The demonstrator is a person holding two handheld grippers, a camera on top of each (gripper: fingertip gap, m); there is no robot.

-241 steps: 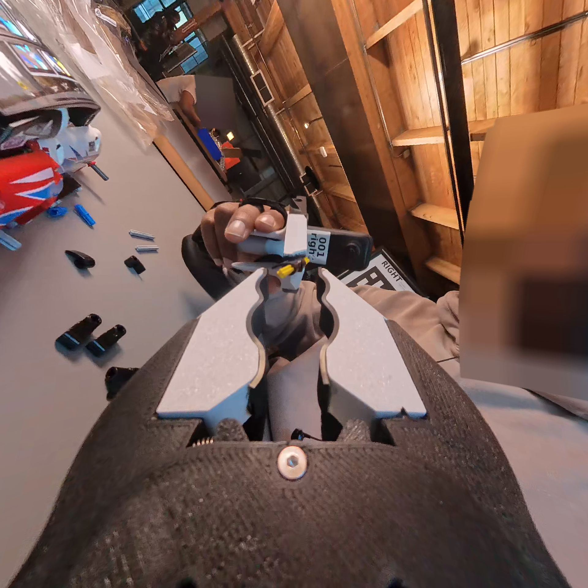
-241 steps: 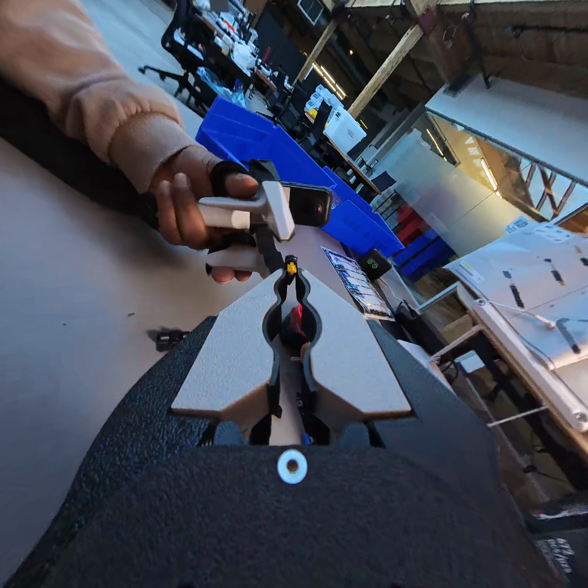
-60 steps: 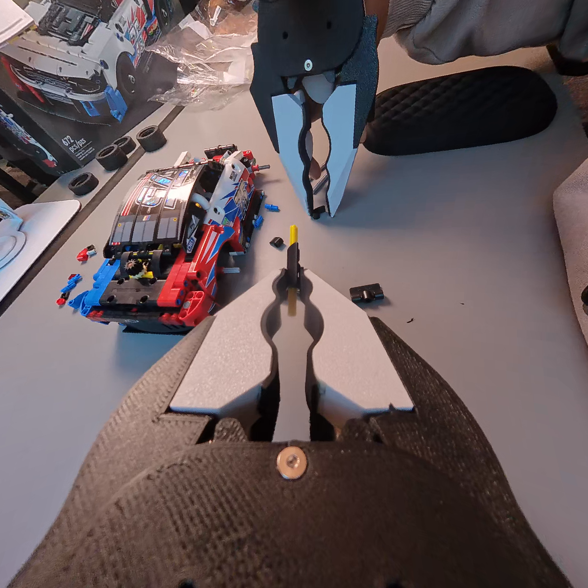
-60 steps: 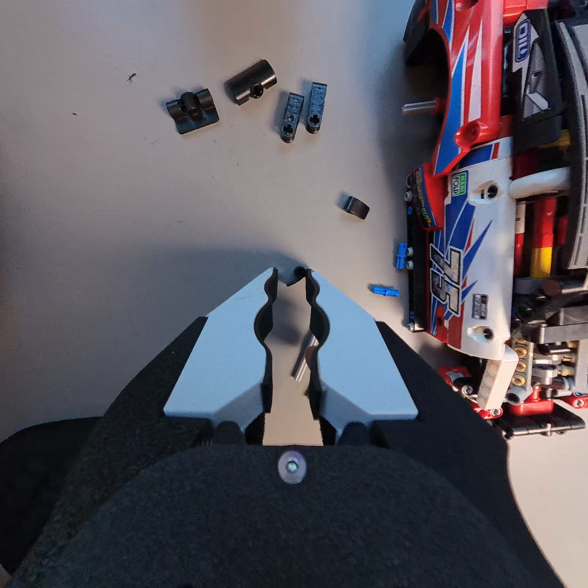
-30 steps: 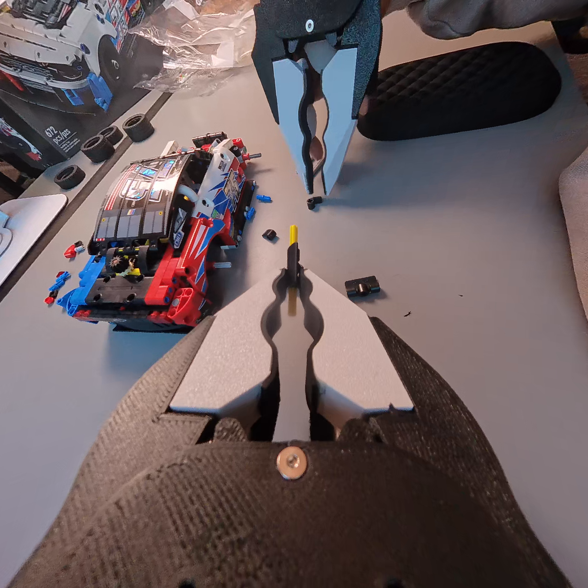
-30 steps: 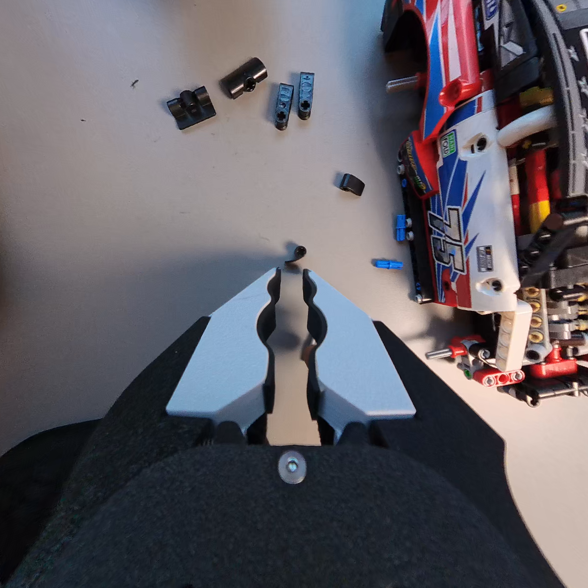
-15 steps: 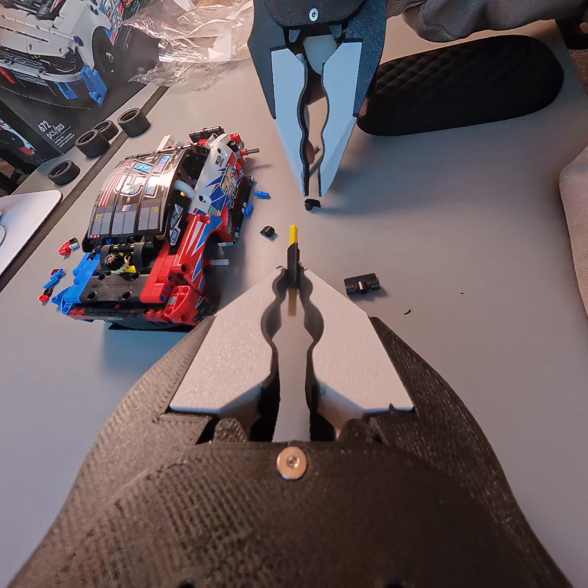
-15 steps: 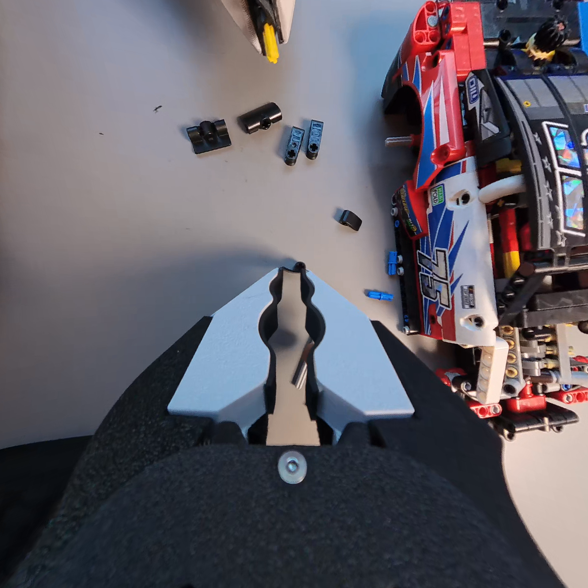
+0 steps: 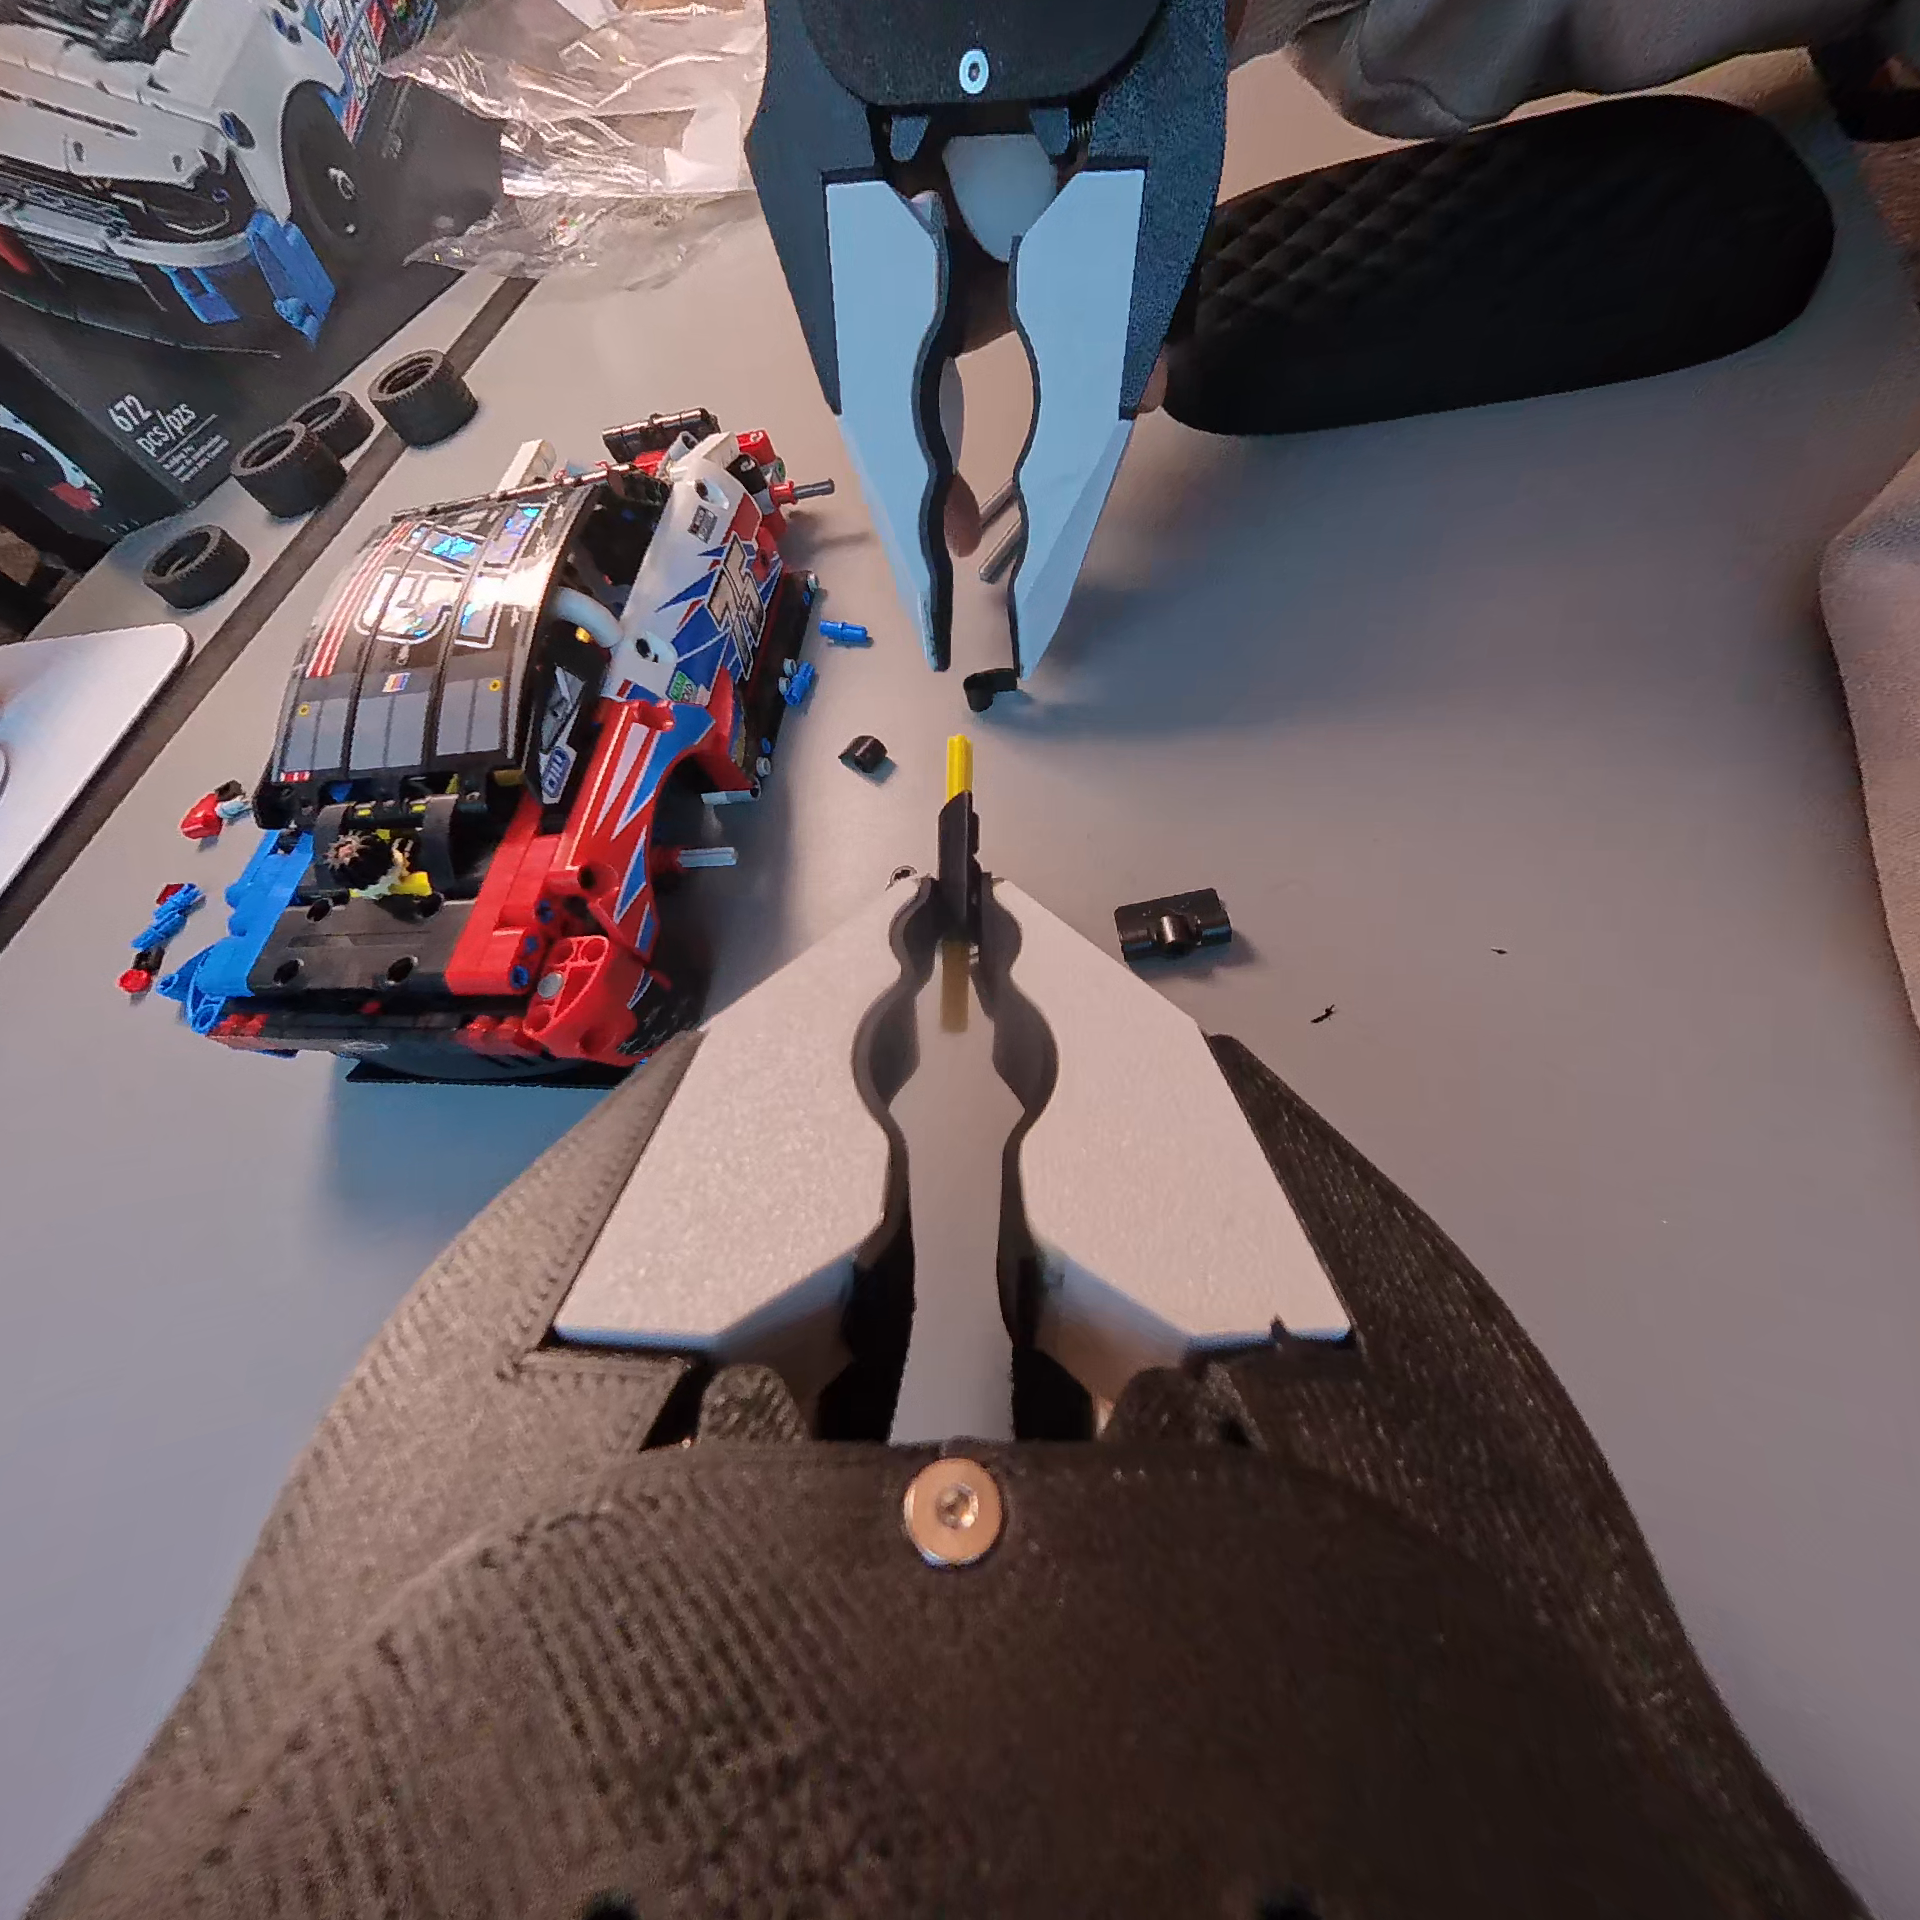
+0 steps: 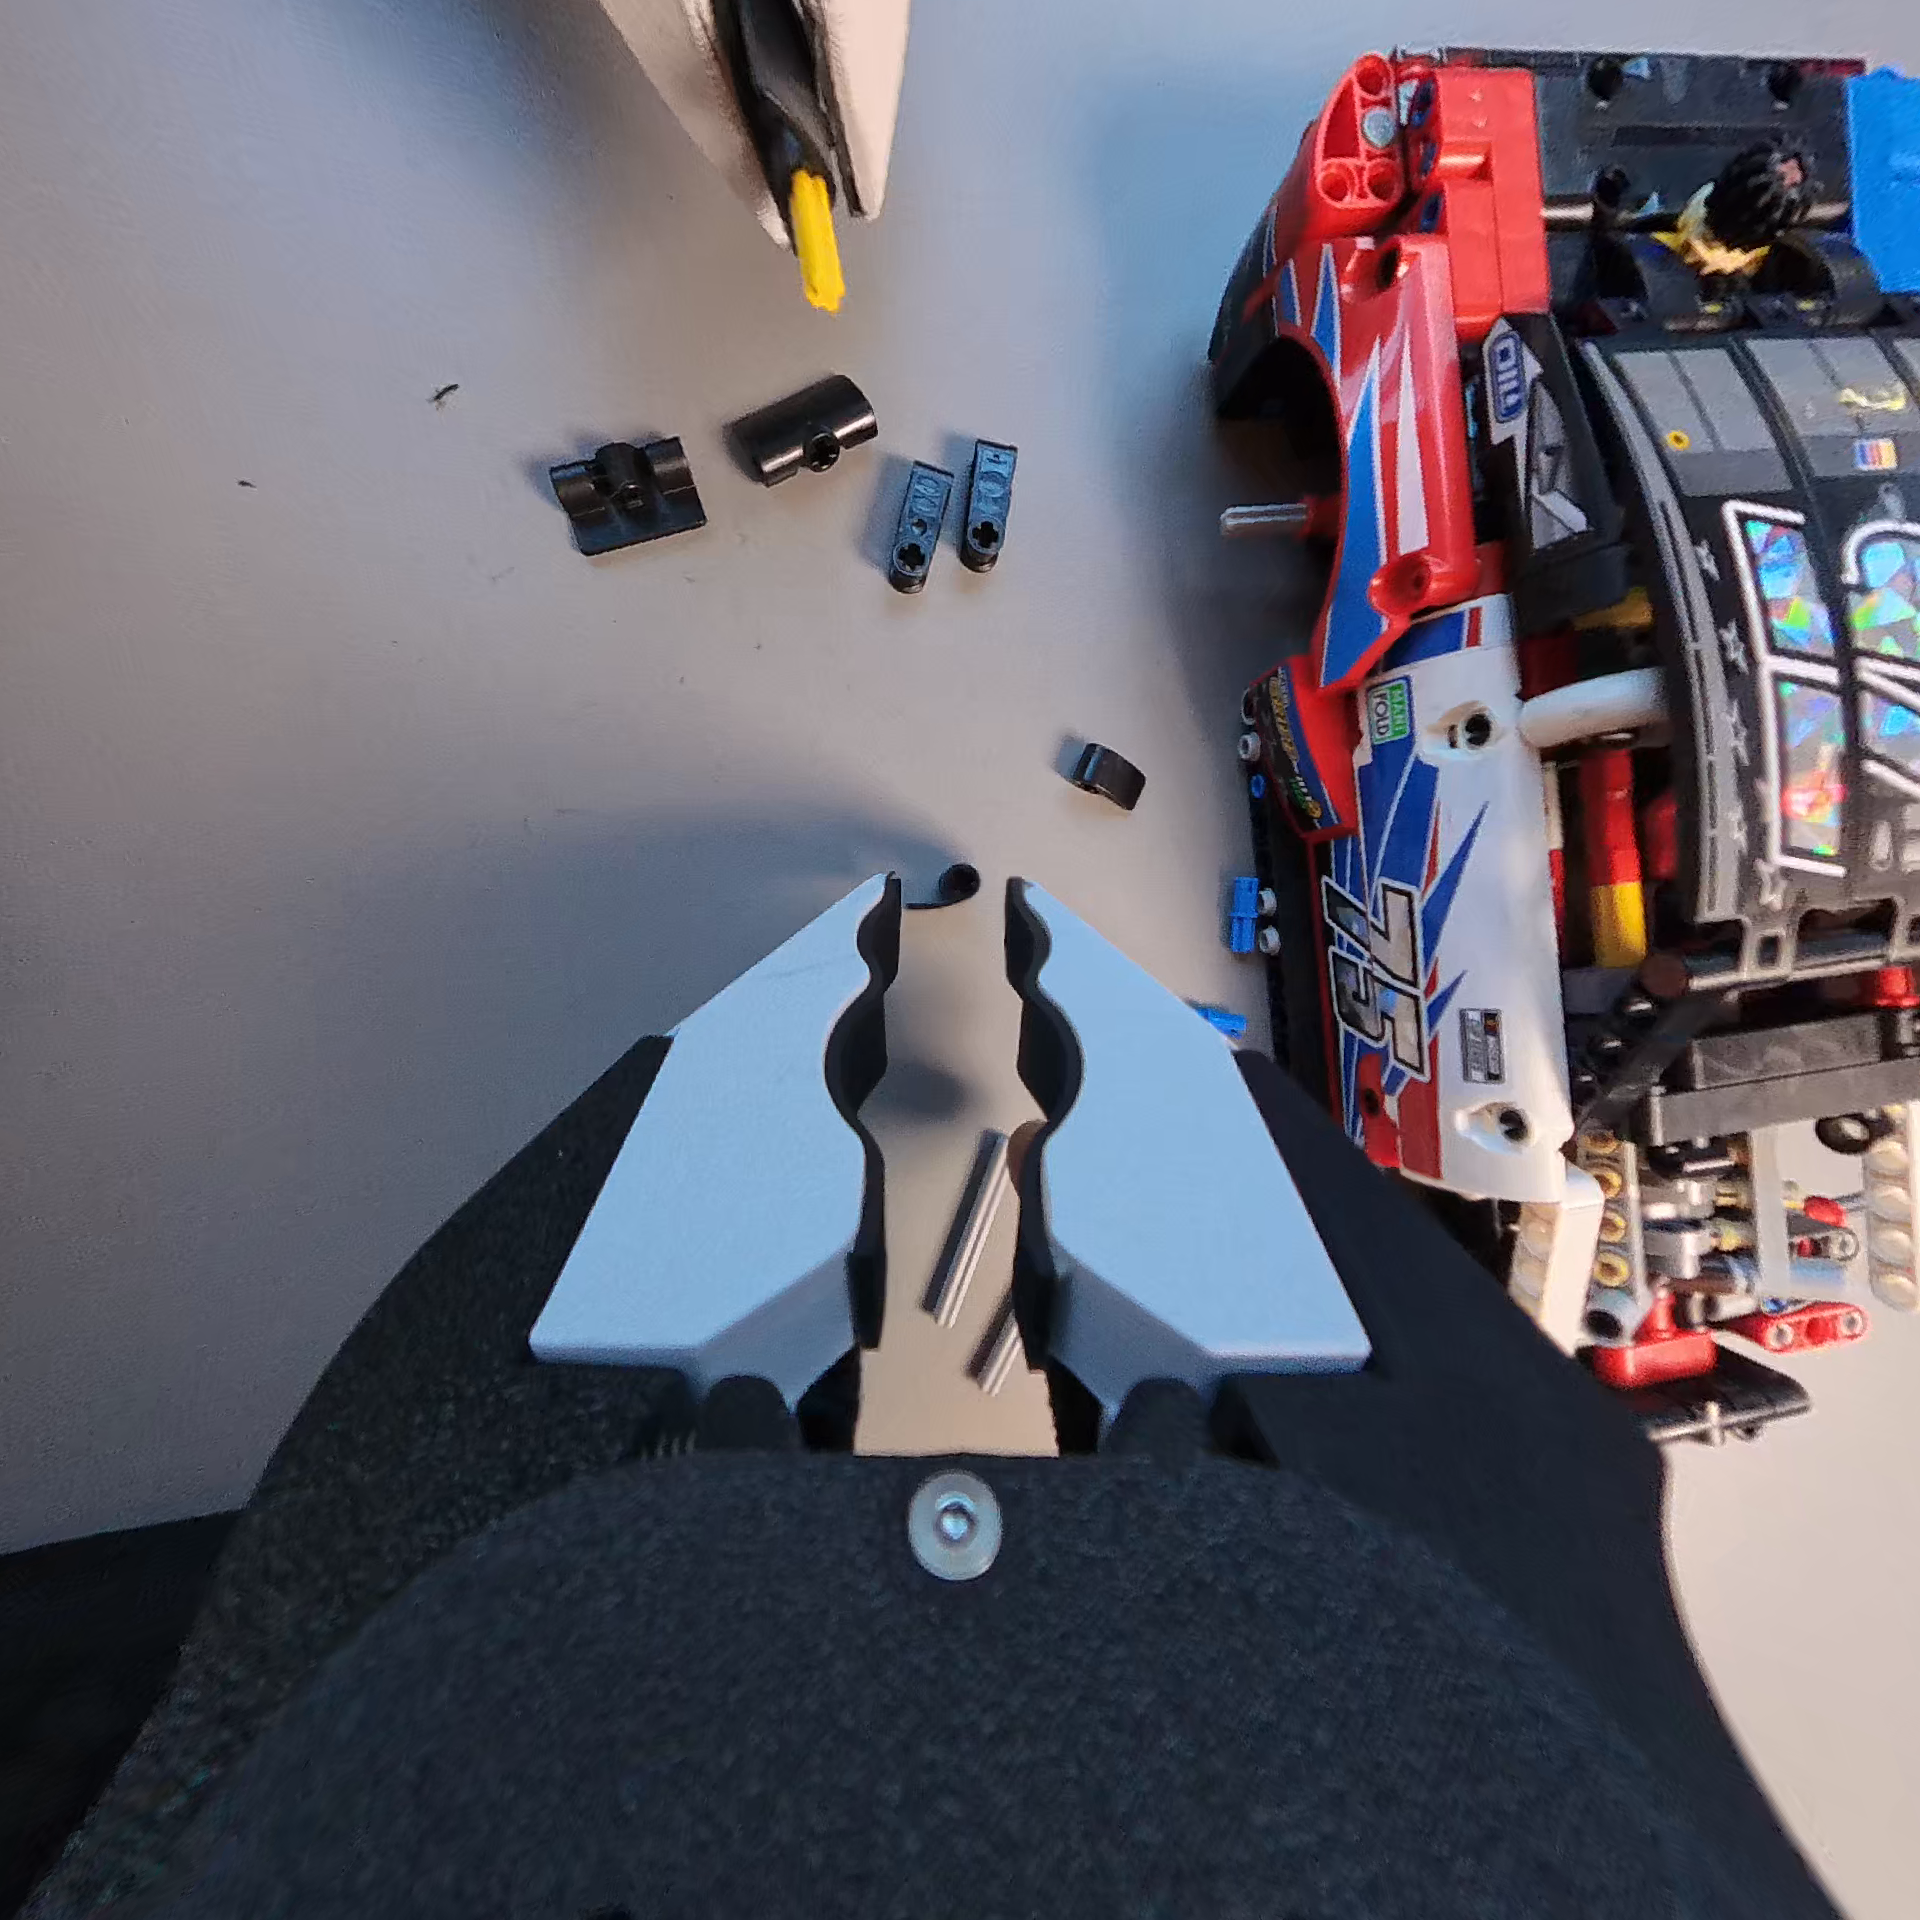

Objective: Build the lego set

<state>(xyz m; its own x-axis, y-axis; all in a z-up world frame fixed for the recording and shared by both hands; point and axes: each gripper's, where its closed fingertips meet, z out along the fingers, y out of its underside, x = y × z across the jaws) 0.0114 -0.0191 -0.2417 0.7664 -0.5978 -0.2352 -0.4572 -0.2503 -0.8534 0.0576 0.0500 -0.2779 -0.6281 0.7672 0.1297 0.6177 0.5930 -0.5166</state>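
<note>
Grey desk (image 9: 1455,727) carries everything, w/ a black quilted pad (image 9: 1507,260) at its far edge in the left wrist view. Lego box (image 9: 156,260) sits at the far left corner beside crumpled clear plastic bags (image 9: 582,156), and four loose black tyres (image 9: 301,468) lie along the desk edge just in front of the box. Lego race car (image 9: 499,748), part built, red/white/blue body w/ a black roof, rests on the desk left of both tools; in the right wrist view it fills the right side (image 10: 1558,727).

Left tool (image 9: 954,894) is closed tight on a black connector w/ a yellow axle (image 9: 956,769) through it, the axle tip poking out past the fingertips; it's held above the desk, apart from the car. Right tool (image 10: 948,888) points down at the desk w/ its fingers narrowly parted, nothing gripped. A tiny black bush (image 10: 956,881) lies on the desk right at its tips, between them. Two grey axles (image 10: 966,1226) lie on the desk under the right tool, seen thru the gap.

Small loose bits near the car: a black flat bracket (image 10: 627,494), a black cylinder connector (image 10: 802,428), two short black liftarms (image 10: 951,514) side by side, a curved black piece (image 10: 1103,774), and blue pins (image 10: 1245,914) just beside the car's side.
</note>
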